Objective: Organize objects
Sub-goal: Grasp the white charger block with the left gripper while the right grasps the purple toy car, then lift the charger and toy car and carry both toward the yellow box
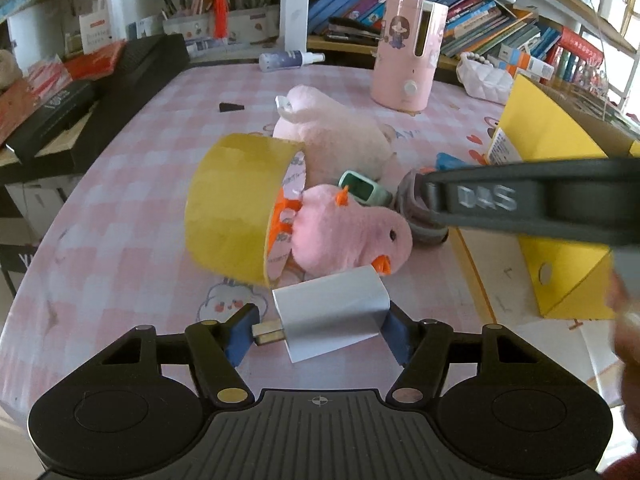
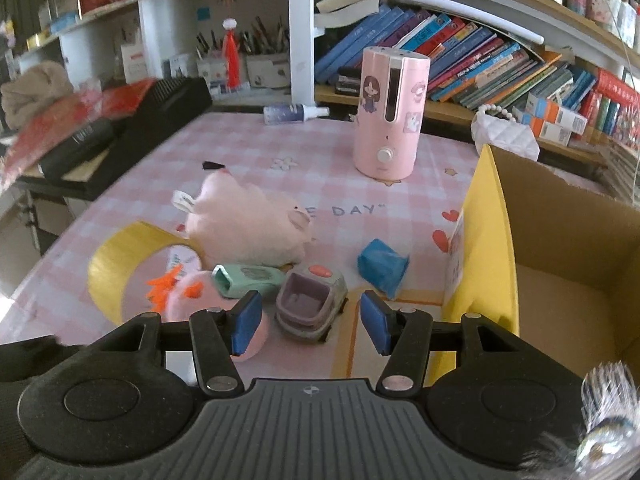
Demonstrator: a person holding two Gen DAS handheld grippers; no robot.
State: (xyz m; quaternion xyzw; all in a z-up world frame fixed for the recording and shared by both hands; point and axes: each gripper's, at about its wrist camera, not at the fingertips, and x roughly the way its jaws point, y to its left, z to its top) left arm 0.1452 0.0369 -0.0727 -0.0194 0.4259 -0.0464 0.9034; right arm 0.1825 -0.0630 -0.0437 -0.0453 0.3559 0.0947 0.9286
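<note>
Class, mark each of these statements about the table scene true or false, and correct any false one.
1. The left gripper has a white charger between its fingers. True.
2. The right gripper is clamped on the toy car. False: its jaws stand apart with nothing pressed between them; the car lies on the table beyond the fingertips.
3. The pink humidifier stands upright. True.
4. The yellow tape roll lies inside the cardboard box. False: it is on the table beside the pink chick plush.
5. The spray bottle stands upright. False: it lies on its side.
</note>
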